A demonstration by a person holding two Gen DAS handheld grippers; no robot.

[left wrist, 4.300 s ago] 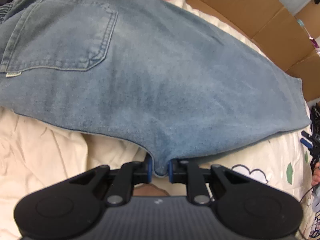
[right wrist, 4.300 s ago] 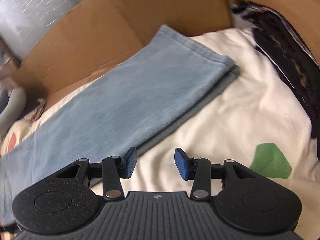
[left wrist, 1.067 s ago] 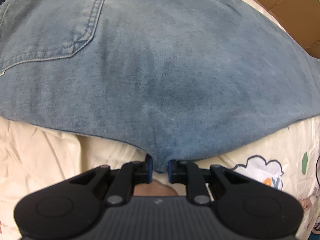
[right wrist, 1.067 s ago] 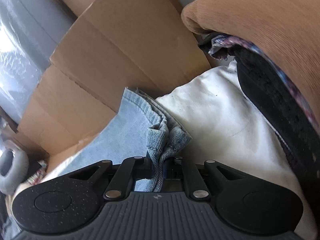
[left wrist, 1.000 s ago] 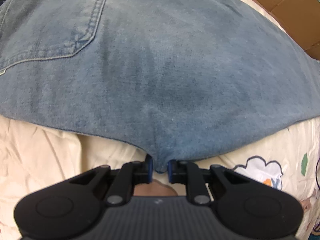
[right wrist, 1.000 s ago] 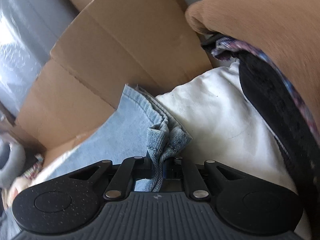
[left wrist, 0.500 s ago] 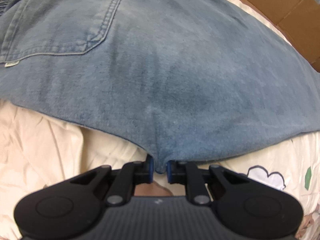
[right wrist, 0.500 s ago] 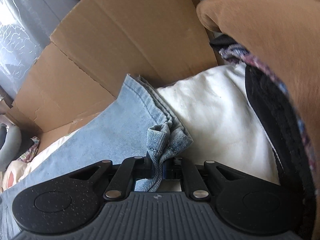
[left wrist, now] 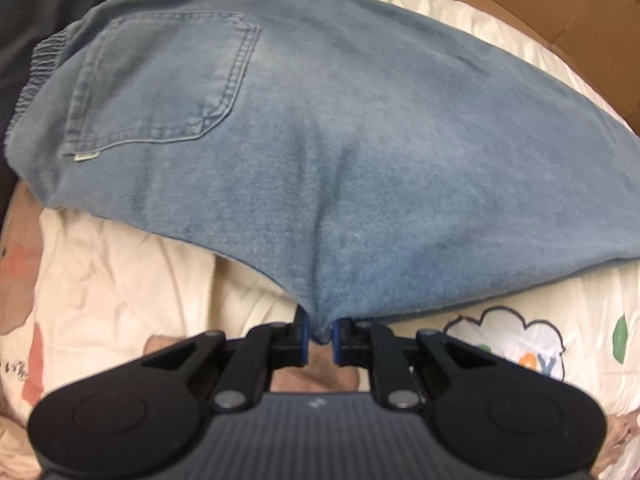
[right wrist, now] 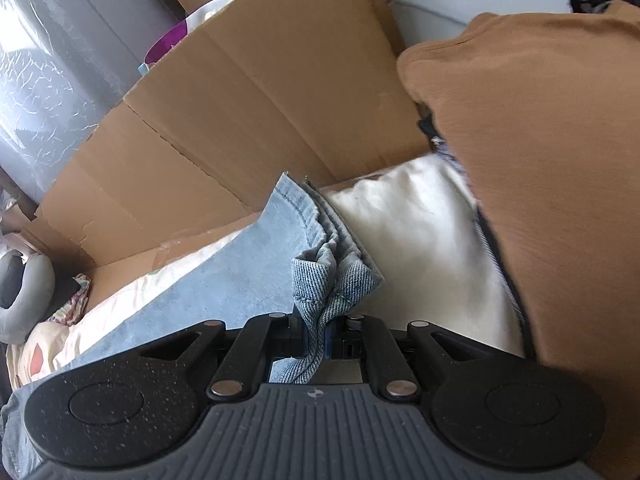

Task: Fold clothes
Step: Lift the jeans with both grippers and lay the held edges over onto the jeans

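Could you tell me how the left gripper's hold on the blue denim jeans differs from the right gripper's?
The left gripper pinches a smooth fold of the blue denim jeans near the seat; the right gripper clamps the bunched, layered hem. The left view looks down on the jeans, the right slants across them. Both are shut on denim.

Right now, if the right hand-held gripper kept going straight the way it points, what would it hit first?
Probably the cardboard standing behind the bed, past the jeans hem that the right hand-held gripper holds; depth is unclear.
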